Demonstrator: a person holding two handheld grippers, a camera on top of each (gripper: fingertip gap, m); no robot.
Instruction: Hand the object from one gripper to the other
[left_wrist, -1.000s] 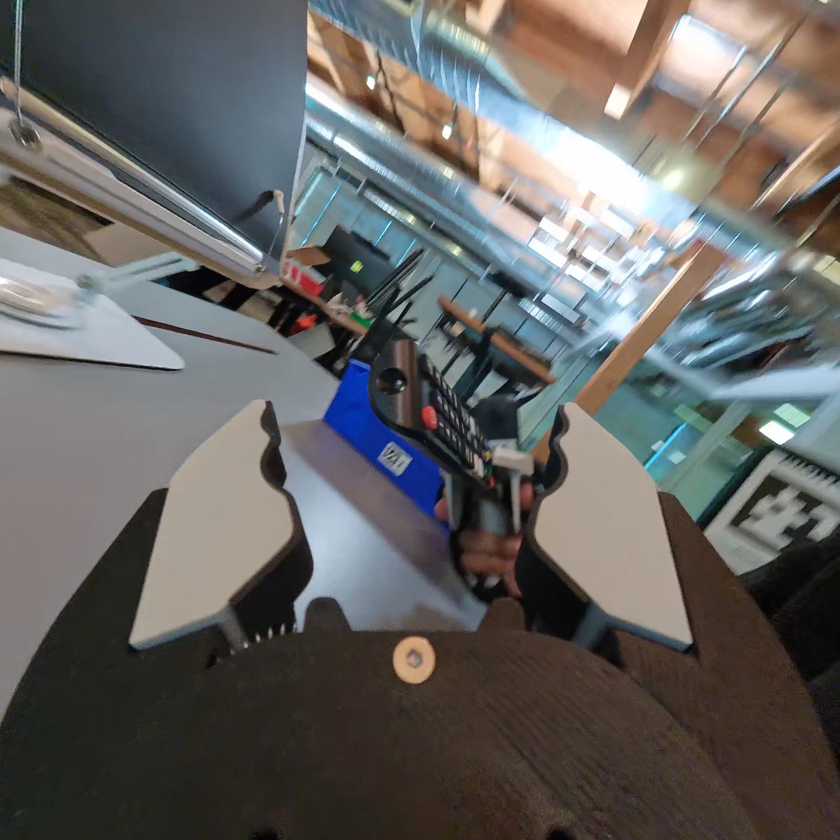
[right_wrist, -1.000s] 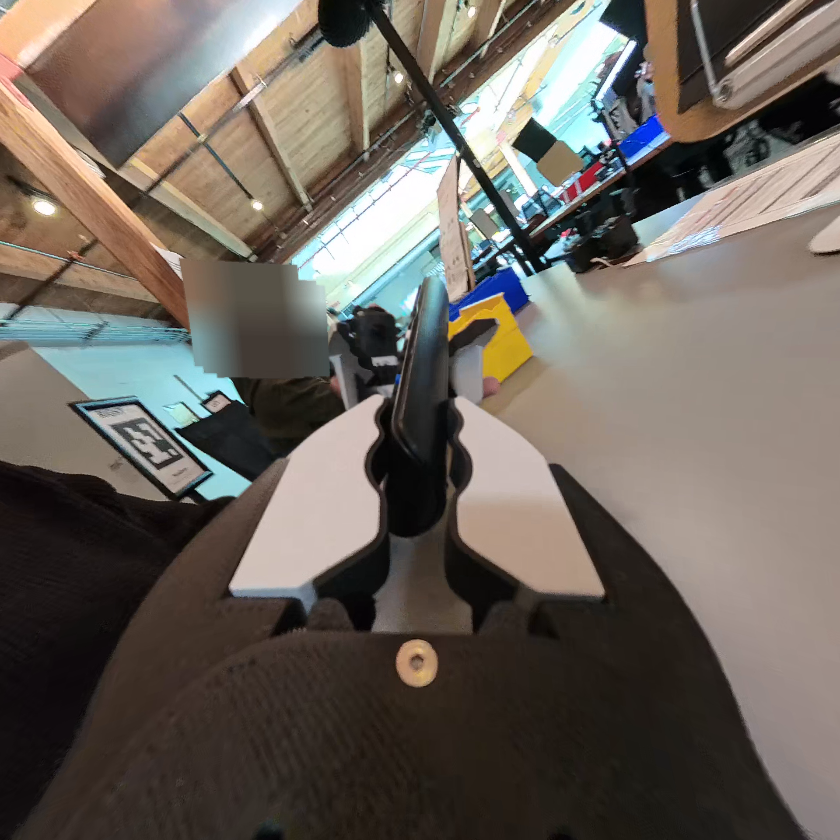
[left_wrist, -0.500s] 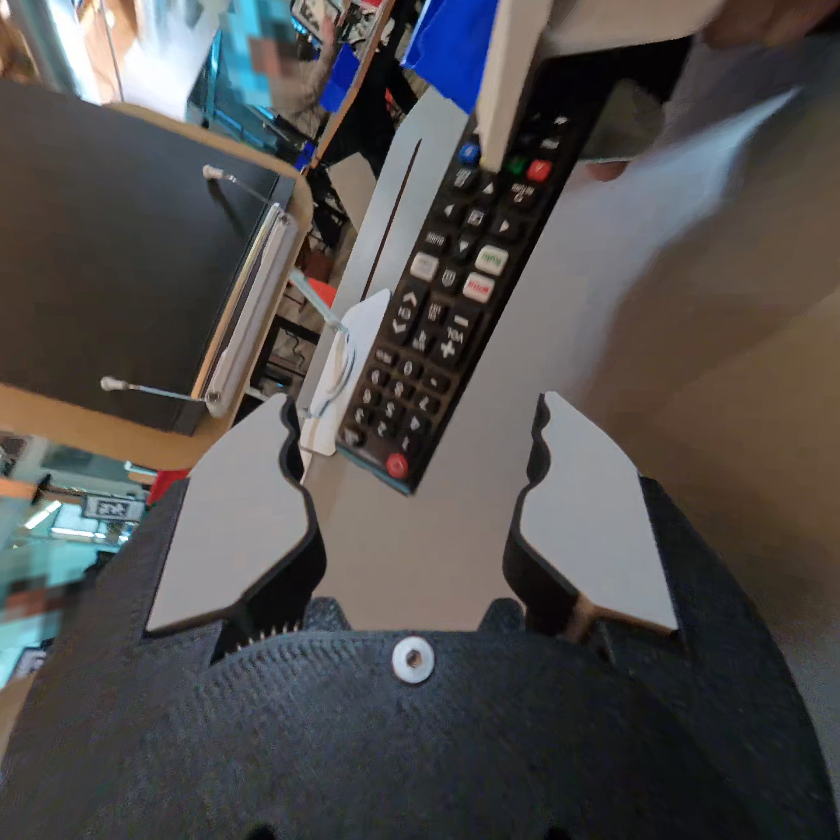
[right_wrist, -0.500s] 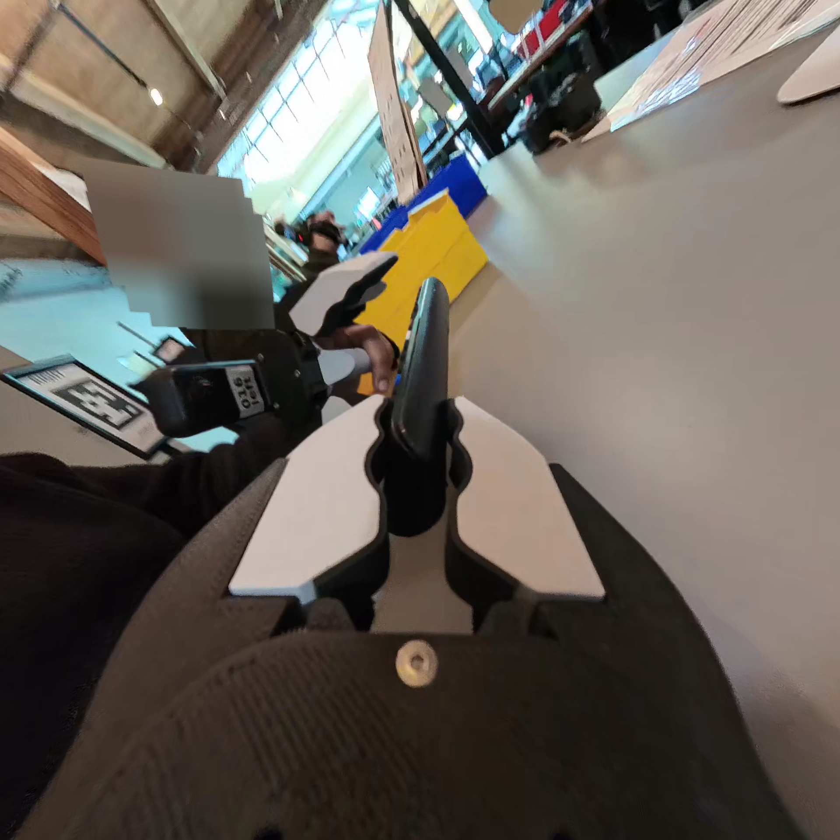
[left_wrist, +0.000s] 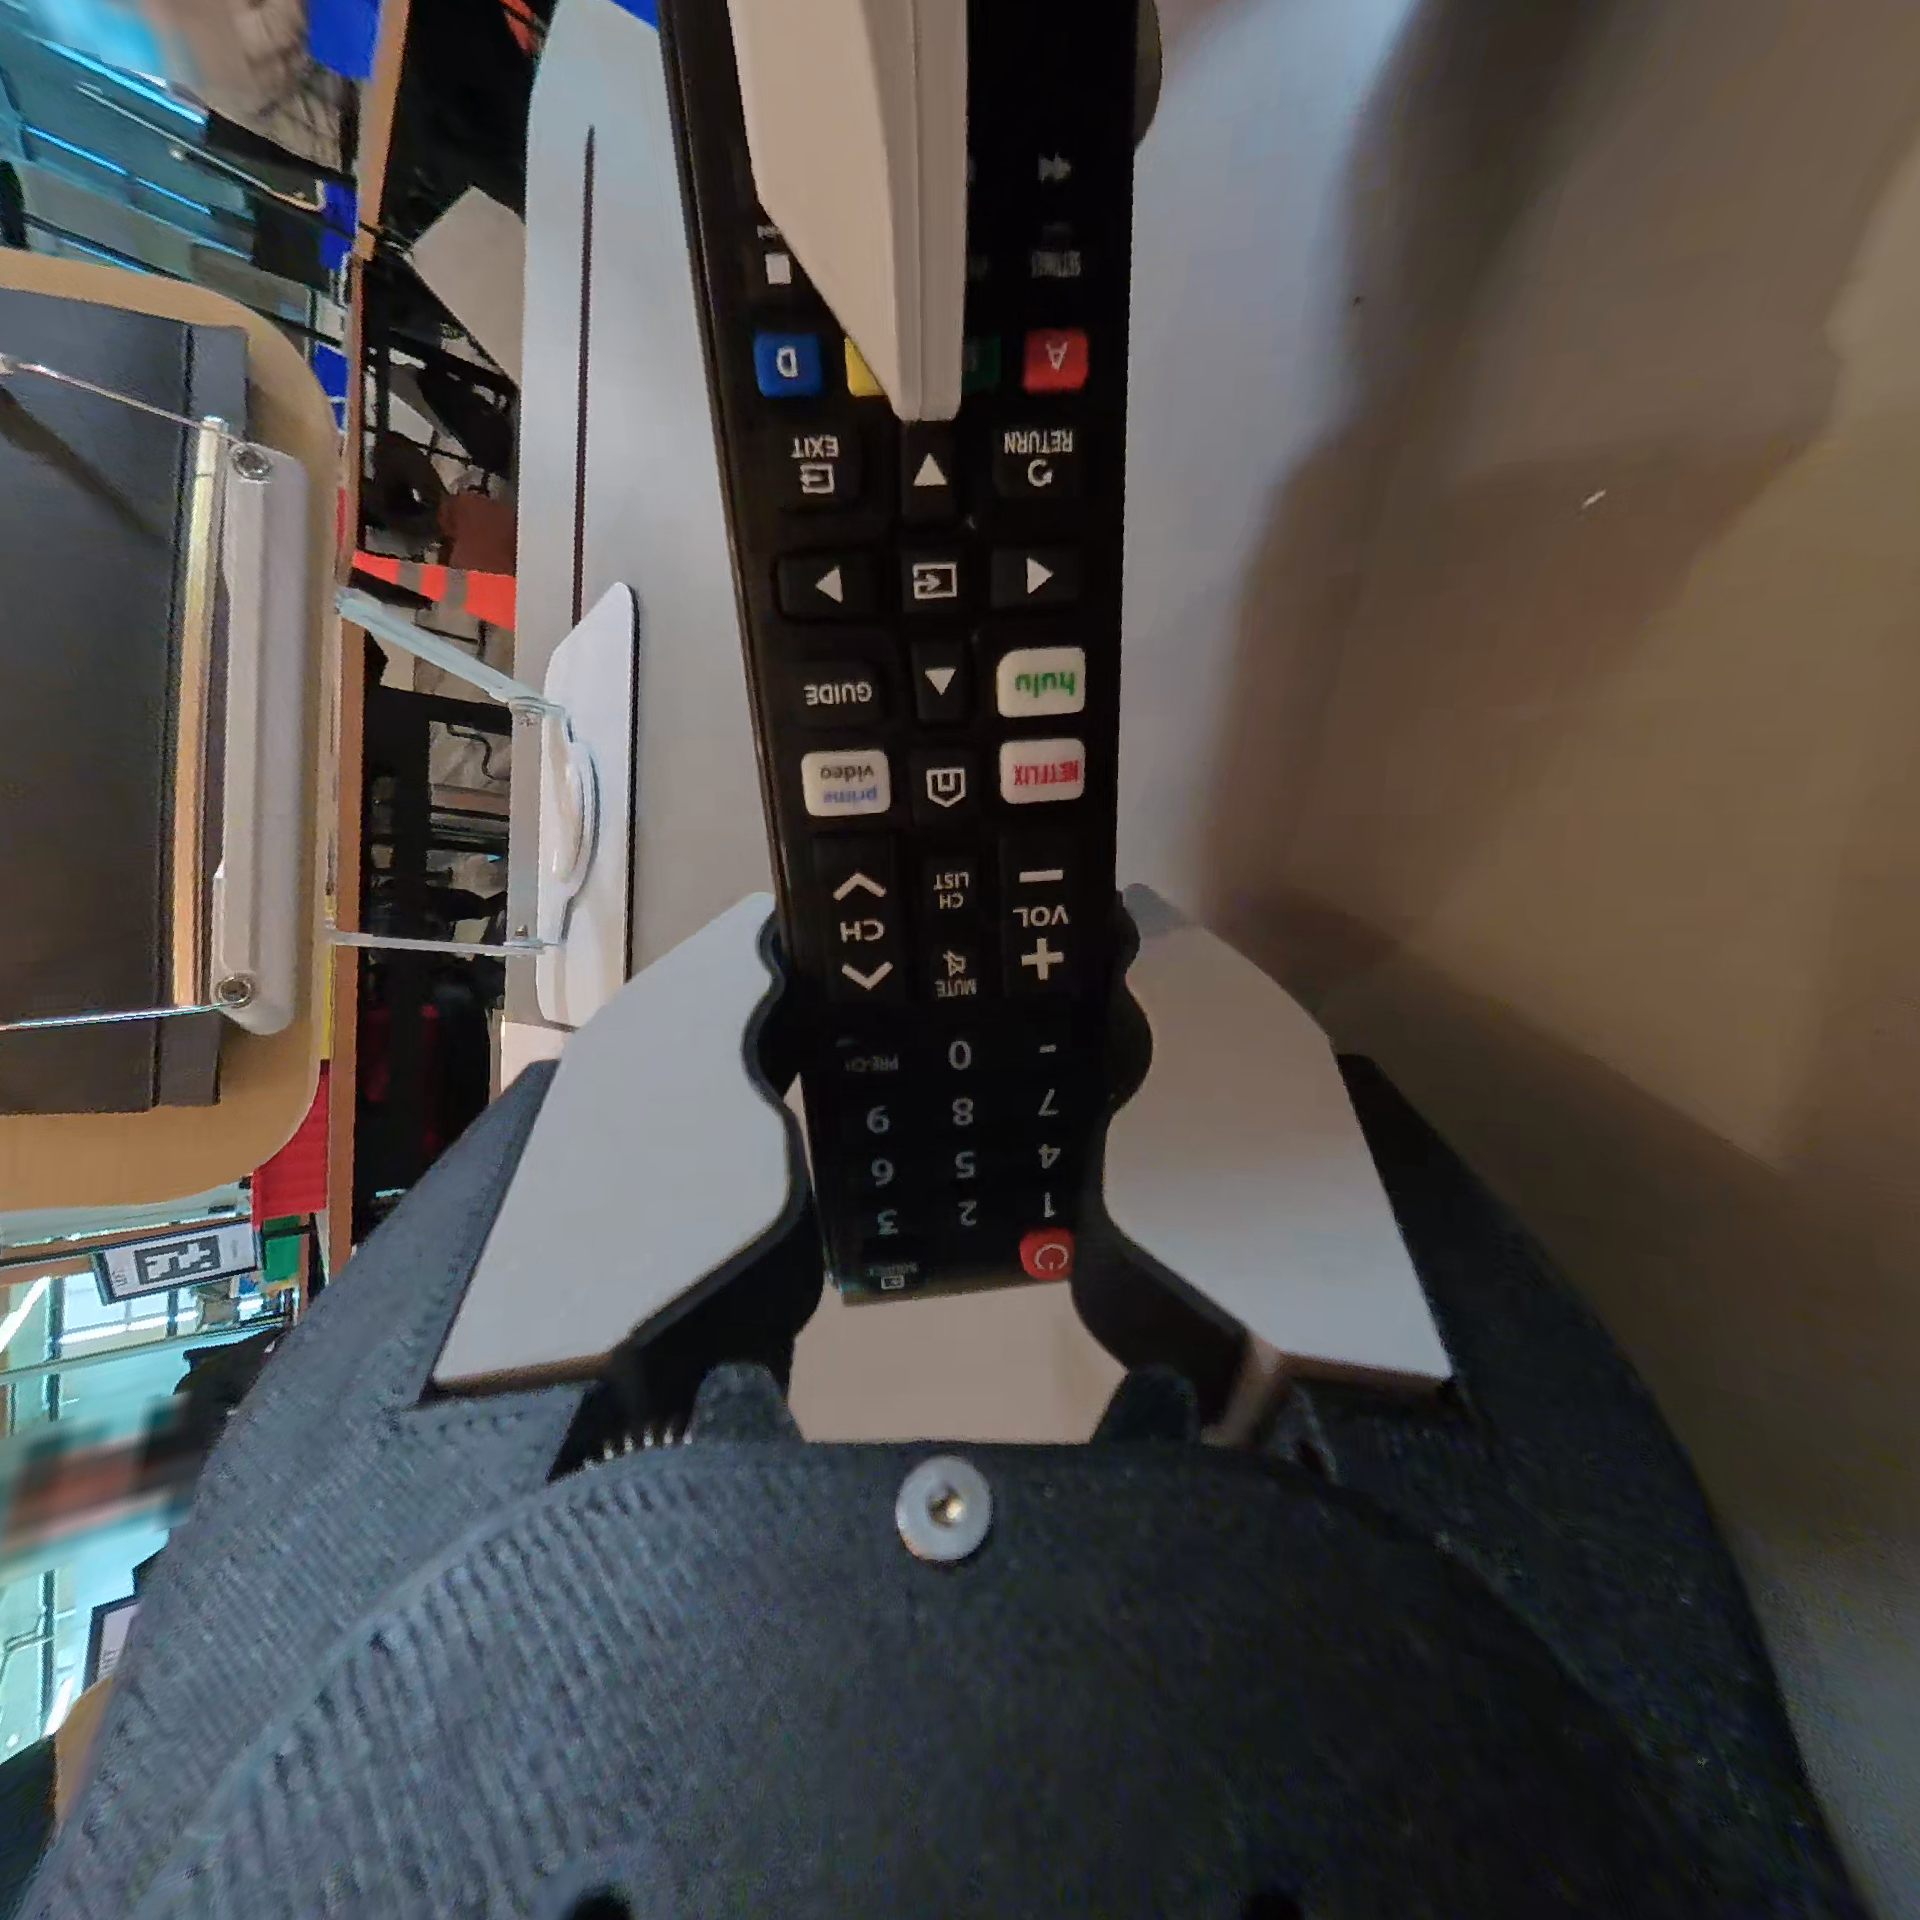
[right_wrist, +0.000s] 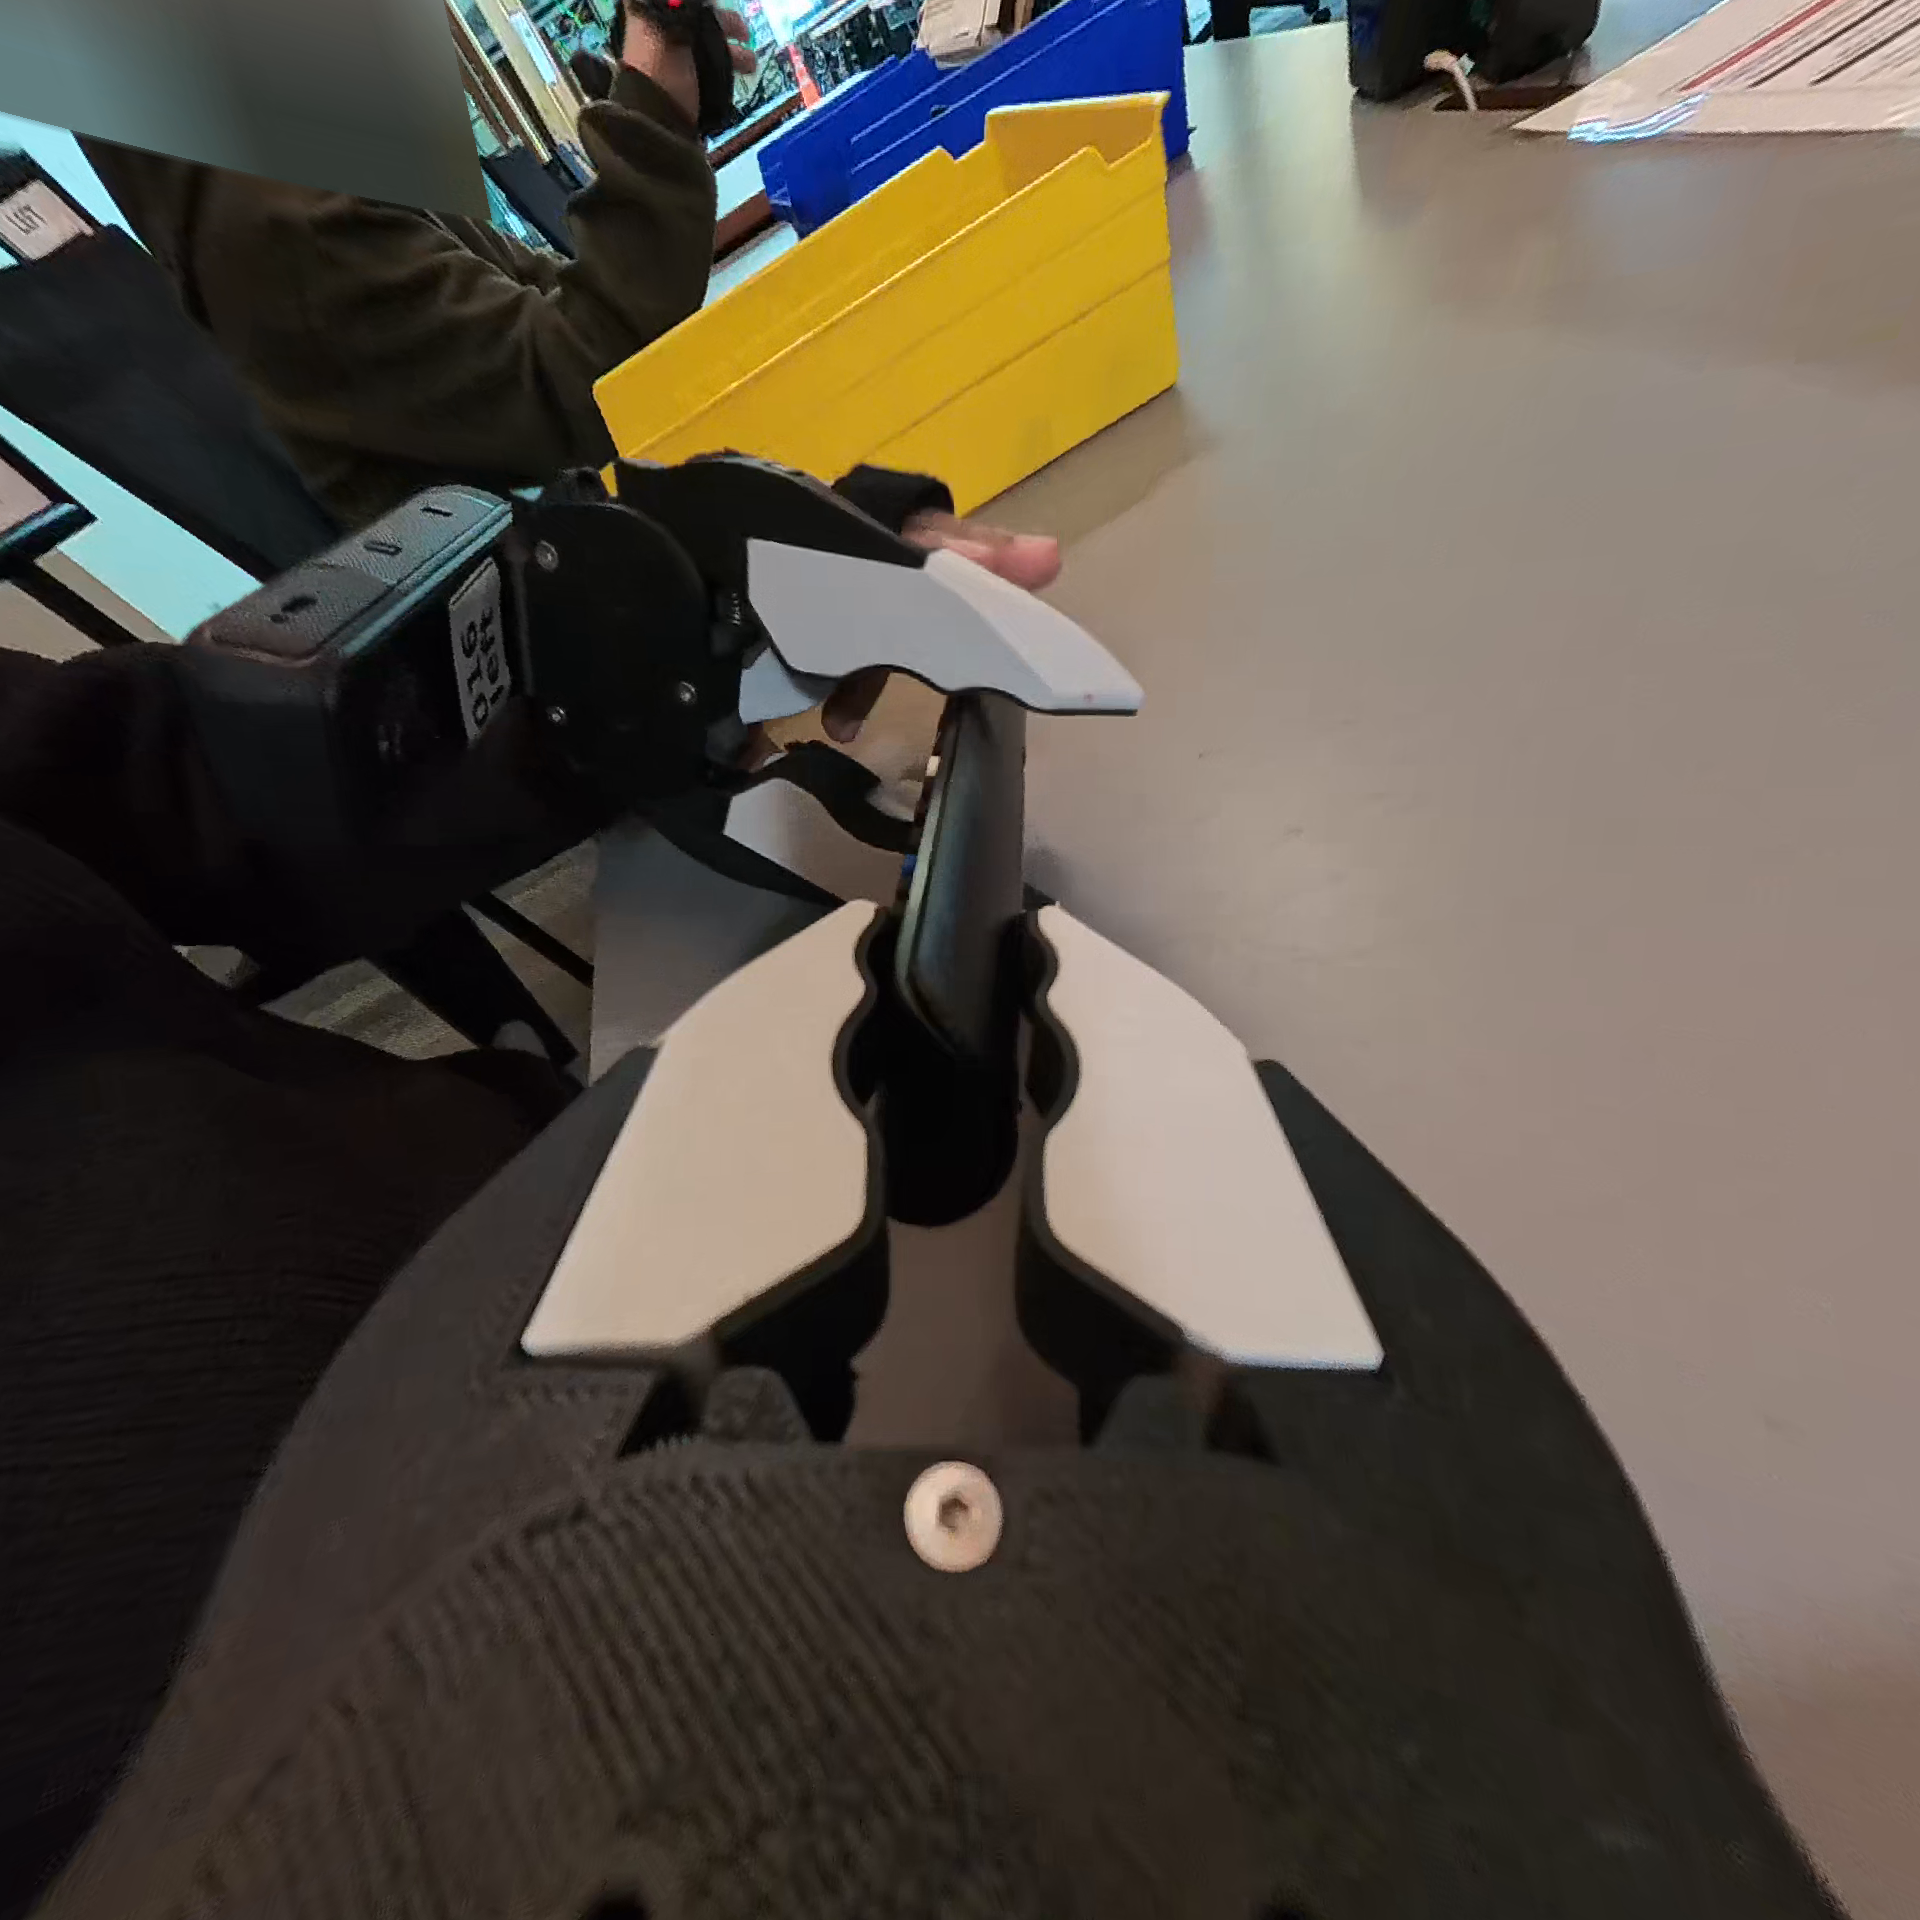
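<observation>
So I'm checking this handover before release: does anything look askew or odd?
Nothing stands out. The remote runs straight between both grippers: the left gripper closes on its number-key end, the right gripper clamps the other end. No damage shows, and the yellow bin sits upright on the table.

A grey counter (right_wrist: 1558, 623) carries a yellow bin (right_wrist: 935, 312), with a blue bin (right_wrist: 966, 114) just behind it. Papers (right_wrist: 1745, 83) lie at the far edge. In the left wrist view, a white pad (left_wrist: 597, 810) with a clear bracket (left_wrist: 468, 727) sits beside a dark, wood-edged panel (left_wrist: 94, 675).
</observation>
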